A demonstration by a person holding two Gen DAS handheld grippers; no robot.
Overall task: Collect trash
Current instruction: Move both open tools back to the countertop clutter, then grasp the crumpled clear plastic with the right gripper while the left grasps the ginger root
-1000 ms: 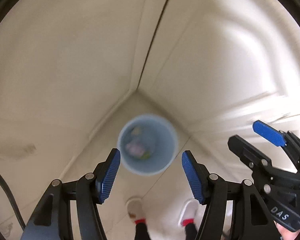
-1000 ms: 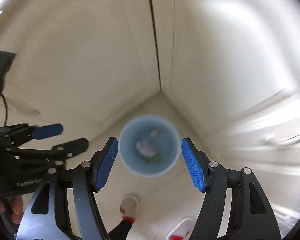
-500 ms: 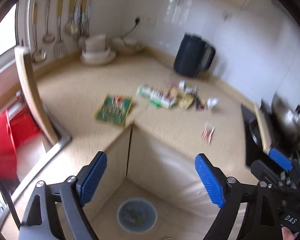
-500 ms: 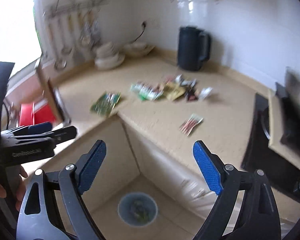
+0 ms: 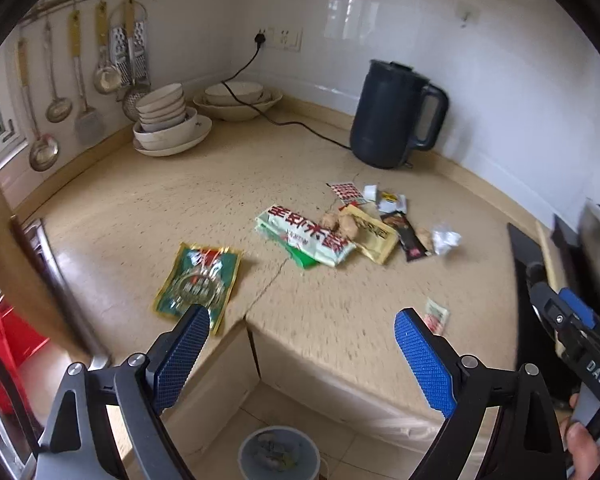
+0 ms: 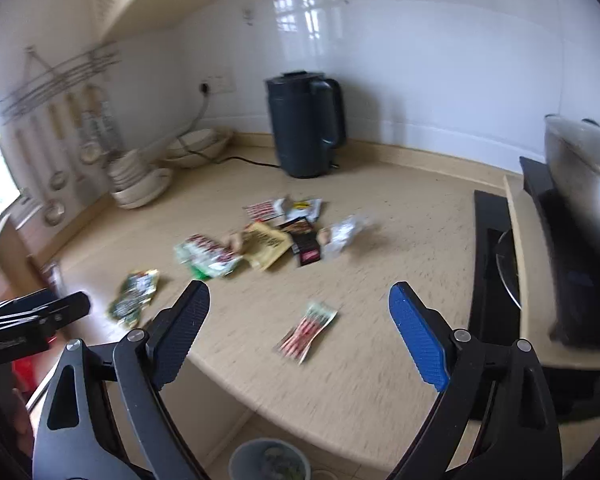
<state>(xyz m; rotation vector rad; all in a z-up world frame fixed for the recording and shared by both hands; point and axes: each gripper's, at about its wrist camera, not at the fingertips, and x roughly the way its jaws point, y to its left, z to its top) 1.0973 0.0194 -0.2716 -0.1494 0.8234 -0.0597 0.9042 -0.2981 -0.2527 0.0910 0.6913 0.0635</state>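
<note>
- The beige surface (image 5: 148,208) fills the middle of both views, with wrappers strewn across its centre.
- Dark kettle (image 5: 396,116) stands at upper right of the left view, stacked bowls (image 5: 168,124) at upper left; neither is part of the job.
- The bin (image 5: 279,454) sits on the floor at the bottom edge, below the corner of the surface, with some rubbish already inside.
- Left claw (image 5: 304,360) is spread wide and holds nothing; the green packet (image 5: 198,282) lies just above its left pad.
- Right claw (image 6: 300,334) is also spread wide and empty, the small red-striped sachet (image 6: 306,330) framed between its pads.
- The white-and-red bag (image 5: 306,238) tops the main heap, centre frame.
- My read: this is the approach for another pick. Each claw needs to drop onto its nearest wrapper and pinch the flat film by an edge.
</note>
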